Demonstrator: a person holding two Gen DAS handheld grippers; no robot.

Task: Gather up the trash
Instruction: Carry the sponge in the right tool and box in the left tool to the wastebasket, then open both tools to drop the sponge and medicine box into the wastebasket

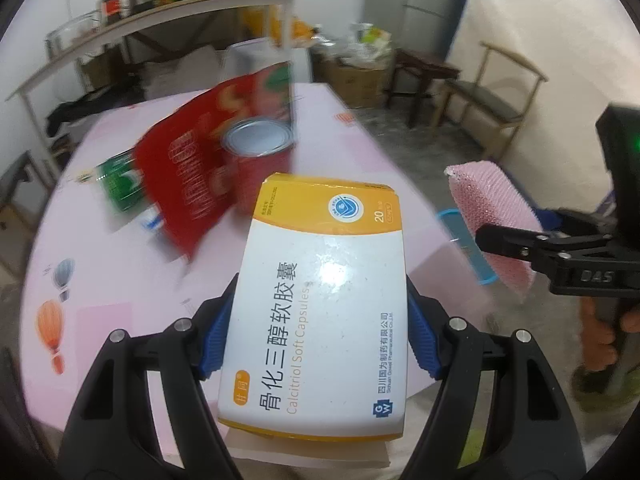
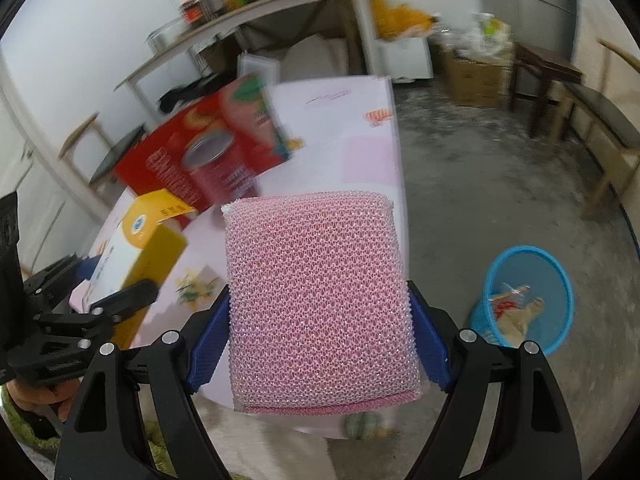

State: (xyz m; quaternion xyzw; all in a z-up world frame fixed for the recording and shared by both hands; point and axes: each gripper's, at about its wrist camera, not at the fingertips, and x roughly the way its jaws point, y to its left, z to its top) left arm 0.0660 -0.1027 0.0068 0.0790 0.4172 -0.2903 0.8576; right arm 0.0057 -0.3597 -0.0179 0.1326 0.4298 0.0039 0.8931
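My left gripper (image 1: 318, 332) is shut on a white and yellow medicine box (image 1: 320, 304), held above the pink table (image 1: 100, 280). The same medicine box (image 2: 136, 252) shows at the left of the right wrist view. My right gripper (image 2: 320, 340) is shut on a pink mesh sponge (image 2: 320, 300), its blue pads pressing both sides; the pink mesh sponge (image 1: 492, 220) also appears at the right of the left wrist view. A blue mesh bin (image 2: 524, 300) with some trash inside stands on the floor, right of the table. On the table lie a red packet (image 1: 192, 176), a red can (image 1: 260, 152) and a green can (image 1: 120, 184).
A long shelf table (image 2: 248, 12) crowded with pots and jars stands against the far wall. Cardboard boxes (image 2: 476, 72), a dark stool (image 2: 548, 76) and wooden chairs (image 1: 492, 100) line the right side. The concrete floor (image 2: 480, 184) lies between the table and the bin.
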